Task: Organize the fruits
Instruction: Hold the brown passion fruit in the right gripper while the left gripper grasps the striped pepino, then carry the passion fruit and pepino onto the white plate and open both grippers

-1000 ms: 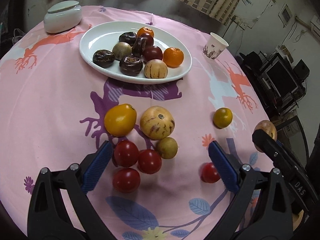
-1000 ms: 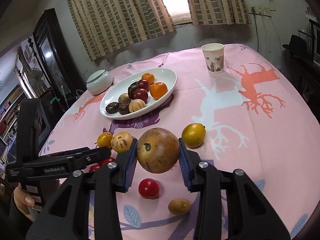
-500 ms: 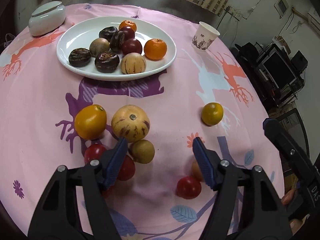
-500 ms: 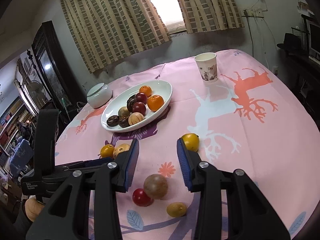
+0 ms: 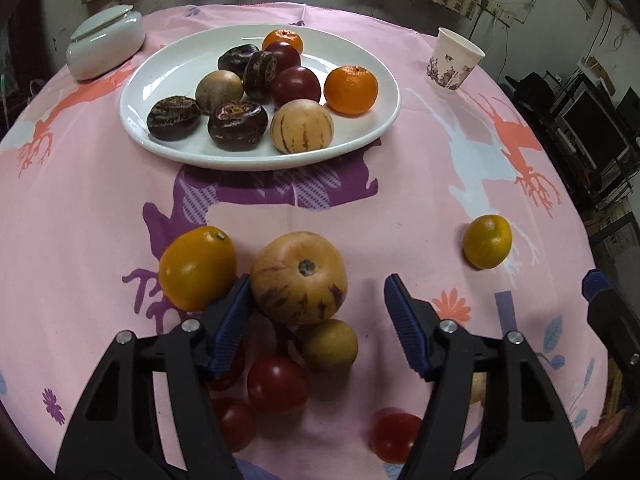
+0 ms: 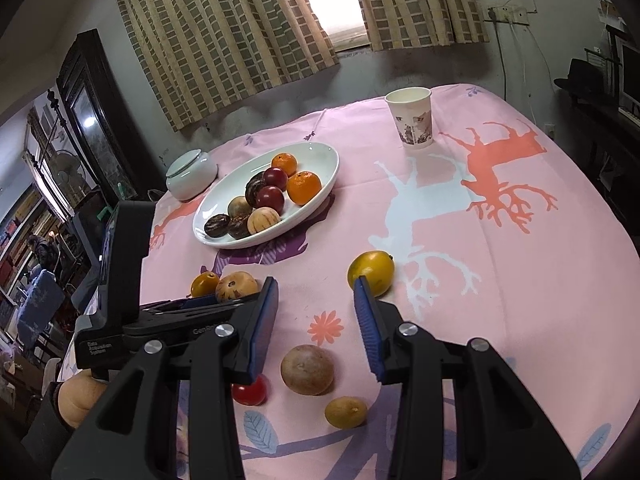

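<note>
Left gripper (image 5: 316,312): jaws spread, holding nothing. Under and behind its fingers, three red tomatoes (image 5: 277,384); a fourth (image 5: 394,436) lies under the right finger. Between the fingers, a small tan fruit (image 5: 330,345) touches a striped melon (image 5: 300,278) just ahead. The left pad sits between that melon and a yellow fruit (image 5: 197,268). Far right ahead, a small citrus (image 5: 487,241) lies well apart. Beyond, a white plate (image 5: 160,80) carries dark passion fruits, red plums, two oranges and a second striped melon. Farthest: lidded white jar (image 5: 105,42) to the left, printed paper cup (image 5: 454,62) to the right.

Right gripper (image 6: 316,312): jaws spread, holding nothing. Below its fingers, a brown round fruit (image 6: 307,369) rests on the pink cloth (image 6: 500,280), with a red tomato (image 6: 250,392) to its left and a small yellow fruit (image 6: 346,412) nearer. The left gripper's body, seen from here, bears the partly readable words "Data Acquisition System" and "Gen…".
</note>
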Tool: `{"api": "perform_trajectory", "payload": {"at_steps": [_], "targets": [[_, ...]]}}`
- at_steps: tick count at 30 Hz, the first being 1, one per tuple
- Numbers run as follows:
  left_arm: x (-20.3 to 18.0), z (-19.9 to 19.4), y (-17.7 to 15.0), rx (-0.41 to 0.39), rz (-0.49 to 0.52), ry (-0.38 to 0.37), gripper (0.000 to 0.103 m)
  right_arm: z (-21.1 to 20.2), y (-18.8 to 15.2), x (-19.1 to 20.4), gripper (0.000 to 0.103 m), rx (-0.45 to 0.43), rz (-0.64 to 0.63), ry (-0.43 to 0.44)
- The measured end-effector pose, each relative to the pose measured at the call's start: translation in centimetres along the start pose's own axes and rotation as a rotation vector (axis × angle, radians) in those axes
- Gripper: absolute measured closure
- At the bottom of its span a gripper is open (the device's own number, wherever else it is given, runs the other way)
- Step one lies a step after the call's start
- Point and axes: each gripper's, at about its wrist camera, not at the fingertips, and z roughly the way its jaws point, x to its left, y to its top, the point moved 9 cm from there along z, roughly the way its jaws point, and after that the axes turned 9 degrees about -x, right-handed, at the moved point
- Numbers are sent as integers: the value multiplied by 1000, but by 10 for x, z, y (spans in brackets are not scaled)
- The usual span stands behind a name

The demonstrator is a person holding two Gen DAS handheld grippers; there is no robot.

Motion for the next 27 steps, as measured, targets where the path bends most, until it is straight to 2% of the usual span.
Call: {"api": "perform_trajectory", "payload": {"at_steps": [1, 3, 5, 6, 10, 16, 18, 20, 22, 27], "targets": [[2, 1, 0, -7, 15, 32, 57, 0, -1, 1, 62, 5, -2, 0], [2, 1, 1, -17, 38, 29, 58, 0, -2, 3, 59, 19, -11, 5], [3, -2, 0, -26, 50, 31, 58, -1, -4, 7, 37, 38, -37, 13], [4, -6, 1, -39, 50, 29, 58, -4, -4, 8, 34, 31, -52, 13], [11, -38, 5, -136, 67, 29, 58, -8, -4, 9, 35, 31, -132, 9], [28, -77, -5, -243, 121, 52, 57, 21, -40, 4, 35, 151, -387, -147], [32, -81, -8, -253, 116, 44, 57, 27, -54, 9, 35, 190, -442, -131], [34, -84, -6, -268, 111, 34, 57, 28, -59, 18, 35, 186, -472, -90], [36, -85, -6, -279, 114, 24, 57, 32, -65, 19, 35, 205, -494, -93], [36, -80, -11, -251, 108, -7, 57, 38, -70, 19, 35, 225, -461, -78]]}}
